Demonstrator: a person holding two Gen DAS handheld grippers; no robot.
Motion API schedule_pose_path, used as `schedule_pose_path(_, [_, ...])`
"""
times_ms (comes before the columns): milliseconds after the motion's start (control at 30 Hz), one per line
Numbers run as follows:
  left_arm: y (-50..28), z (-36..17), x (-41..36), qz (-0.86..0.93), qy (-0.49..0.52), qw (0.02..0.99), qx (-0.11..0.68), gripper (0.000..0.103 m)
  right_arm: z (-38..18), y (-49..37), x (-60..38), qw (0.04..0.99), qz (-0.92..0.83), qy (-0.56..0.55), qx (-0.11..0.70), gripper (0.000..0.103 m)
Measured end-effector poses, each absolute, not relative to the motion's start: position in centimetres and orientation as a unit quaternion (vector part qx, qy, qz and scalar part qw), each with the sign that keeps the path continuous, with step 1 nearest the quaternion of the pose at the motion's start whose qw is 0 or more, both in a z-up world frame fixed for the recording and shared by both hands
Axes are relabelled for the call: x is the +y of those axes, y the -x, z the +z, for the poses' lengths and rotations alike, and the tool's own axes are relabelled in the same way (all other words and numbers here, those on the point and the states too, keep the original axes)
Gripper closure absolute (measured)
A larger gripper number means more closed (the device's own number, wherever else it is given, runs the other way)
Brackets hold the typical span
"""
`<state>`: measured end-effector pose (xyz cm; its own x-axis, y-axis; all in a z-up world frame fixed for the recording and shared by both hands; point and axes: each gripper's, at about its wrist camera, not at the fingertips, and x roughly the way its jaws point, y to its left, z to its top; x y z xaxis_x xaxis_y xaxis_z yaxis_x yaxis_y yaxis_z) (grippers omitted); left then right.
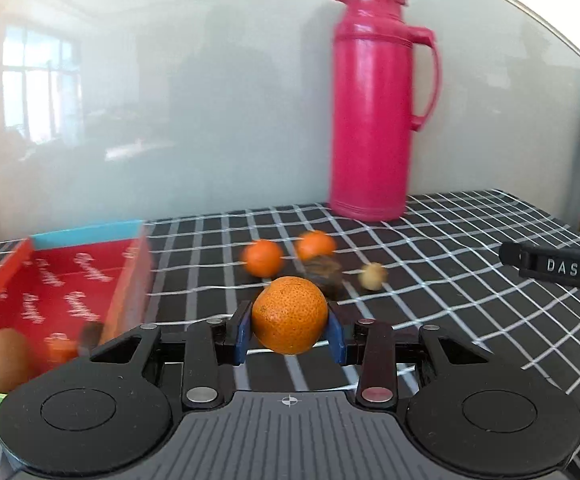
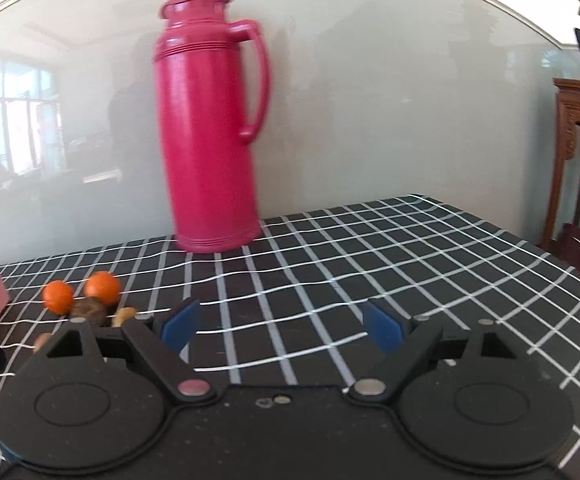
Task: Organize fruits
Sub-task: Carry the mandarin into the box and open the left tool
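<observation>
Nearest the red box (image 1: 70,280), the left gripper (image 1: 290,330) pinches an orange (image 1: 290,314) between its blue pads, carried clear of the checked cloth (image 1: 430,272). I judge it is mid-carry; next comes a swing over the box wall and a release. The right gripper (image 2: 280,326) stands spread and empty. Farther from the box, two oranges (image 1: 263,258) wait before the pink flask (image 1: 374,100).
</observation>
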<state>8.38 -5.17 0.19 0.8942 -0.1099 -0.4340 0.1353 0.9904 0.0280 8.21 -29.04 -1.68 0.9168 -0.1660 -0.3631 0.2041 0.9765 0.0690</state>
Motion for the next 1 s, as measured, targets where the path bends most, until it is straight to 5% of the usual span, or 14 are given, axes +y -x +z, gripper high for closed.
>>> schedule_pose_path(700, [-7.5,-0.5,7.8,0.077,-0.025,0.968,0.237,0.064,-1.4,-9.9,-21.2,0.982,-0.033,-0.027,0.183,0.015])
schedule_pose_path(833, [-7.2,-0.1,7.9,0.083,-0.025,0.972,0.219,0.033,-1.4,-9.9,-21.1,0.982,-0.035,-0.031,0.184,0.015])
schedule_pose_path(1000, [-7.0,0.0,7.1,0.078,-0.032,0.974,0.209,0.027,-1.5,-9.6,-21.4,0.982,-0.038,-0.026,0.185,0.015])
